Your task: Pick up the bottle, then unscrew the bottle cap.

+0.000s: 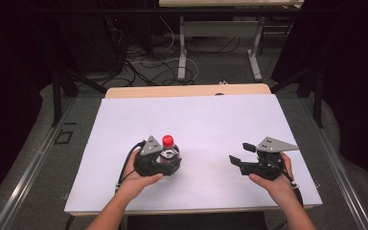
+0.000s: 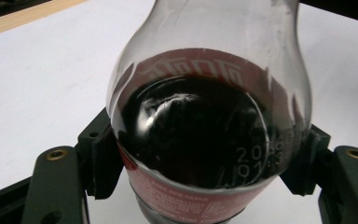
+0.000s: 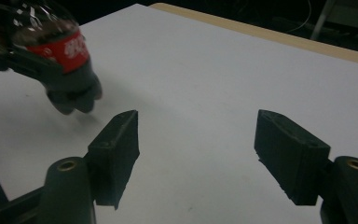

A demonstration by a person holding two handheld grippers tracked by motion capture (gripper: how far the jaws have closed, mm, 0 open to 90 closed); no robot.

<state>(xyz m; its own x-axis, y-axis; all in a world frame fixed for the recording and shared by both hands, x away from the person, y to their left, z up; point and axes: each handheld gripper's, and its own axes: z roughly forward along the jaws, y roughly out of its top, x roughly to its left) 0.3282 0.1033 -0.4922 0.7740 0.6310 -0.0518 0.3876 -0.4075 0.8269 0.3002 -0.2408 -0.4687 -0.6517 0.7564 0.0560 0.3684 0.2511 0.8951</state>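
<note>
**Bottle clamped in the left tool over a white worktop**

A dim room surrounds the white worktop (image 1: 196, 120), with a grey floor, loose cables (image 1: 153, 62) and the legs of another table (image 1: 182, 52) beyond its far edge at twelve o'clock. A strip of bare wood (image 1: 187, 90) shows along that far edge.

The left tool (image 1: 170, 160) sits at about seven o'clock on the worktop, held by the person's left hand (image 1: 136, 179). Its jaws are clamped on the bottle (image 1: 169, 151), one on each side of the body at the red label, as the left gripper view shows. The bottle holds dark liquid and has a red cap (image 1: 168, 140). In the right gripper view the bottle (image 3: 60, 56) is tilted and its base appears clear of the worktop, up at ten o'clock.

The right tool (image 1: 242, 155) is at about four o'clock, well apart from the bottle, held by the right hand (image 1: 275, 179) and pointing toward nine o'clock. Its jaws stand apart with nothing between them, only bare worktop (image 3: 200, 107) beyond.
</note>
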